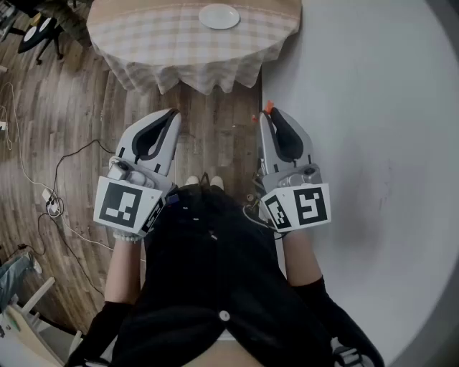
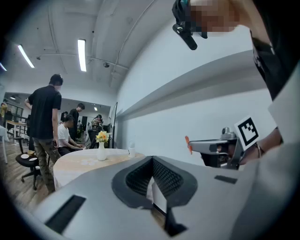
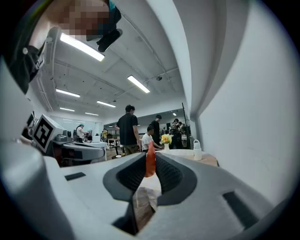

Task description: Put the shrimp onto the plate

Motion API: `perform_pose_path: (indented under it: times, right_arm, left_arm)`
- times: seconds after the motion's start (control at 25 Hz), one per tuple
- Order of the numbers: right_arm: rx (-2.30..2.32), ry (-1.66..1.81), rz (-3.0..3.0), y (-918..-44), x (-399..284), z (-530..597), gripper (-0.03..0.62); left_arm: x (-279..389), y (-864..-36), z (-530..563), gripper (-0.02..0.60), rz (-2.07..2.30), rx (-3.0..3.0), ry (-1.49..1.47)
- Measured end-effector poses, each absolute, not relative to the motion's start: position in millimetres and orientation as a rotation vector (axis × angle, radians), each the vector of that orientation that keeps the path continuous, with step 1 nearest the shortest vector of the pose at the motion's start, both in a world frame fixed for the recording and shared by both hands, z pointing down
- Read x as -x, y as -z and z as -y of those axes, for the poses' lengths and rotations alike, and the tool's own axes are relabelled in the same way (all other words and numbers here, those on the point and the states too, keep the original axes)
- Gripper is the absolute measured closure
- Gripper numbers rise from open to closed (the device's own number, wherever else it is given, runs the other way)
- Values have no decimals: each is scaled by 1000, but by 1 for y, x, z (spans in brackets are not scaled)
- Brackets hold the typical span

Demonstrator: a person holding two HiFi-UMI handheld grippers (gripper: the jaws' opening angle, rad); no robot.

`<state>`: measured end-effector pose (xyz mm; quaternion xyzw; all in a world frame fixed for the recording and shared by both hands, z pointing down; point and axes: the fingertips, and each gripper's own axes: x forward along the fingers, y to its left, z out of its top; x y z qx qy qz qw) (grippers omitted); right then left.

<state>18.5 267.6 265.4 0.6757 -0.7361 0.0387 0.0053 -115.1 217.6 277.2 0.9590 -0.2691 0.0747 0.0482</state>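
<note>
**Shrimp held at the right jaw tips, plate well ahead and bare**

The small orange shrimp [image 1: 269, 107] is pinched at the very tips of the right gripper [image 1: 267, 115]. In the right gripper view it is seen upright between the two ribbed dark pads [image 3: 171, 176], which are closed on it, with a narrow gap left below it. It is judged to be carried this way so that it can be let go cleanly over the dish. The left gripper [image 1: 171, 115] is held beside the right one at the same height. Its jaws are brought together at the tips and nothing is held in them, so no part in the carrying is suggested for it.

The round white plate [image 1: 219, 16] is set on the round table with the pale checked cloth [image 1: 186, 50], well apart from both grippers across wooden floor [image 1: 79, 107]. Nothing is seen on the plate. In the left gripper view a white vase with yellow flowers [image 2: 101, 145] is seen on a table; whether it is the same table cannot be told.
</note>
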Motion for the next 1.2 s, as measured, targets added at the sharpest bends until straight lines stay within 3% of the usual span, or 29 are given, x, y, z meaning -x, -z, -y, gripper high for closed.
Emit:
perform_pose_path:
  times: [1.2]
  right_arm:
    - [-2152, -125, 2302, -259, -4, -260, 543]
  left_arm:
    - [118, -264, -207, 581, 795, -2965, -146]
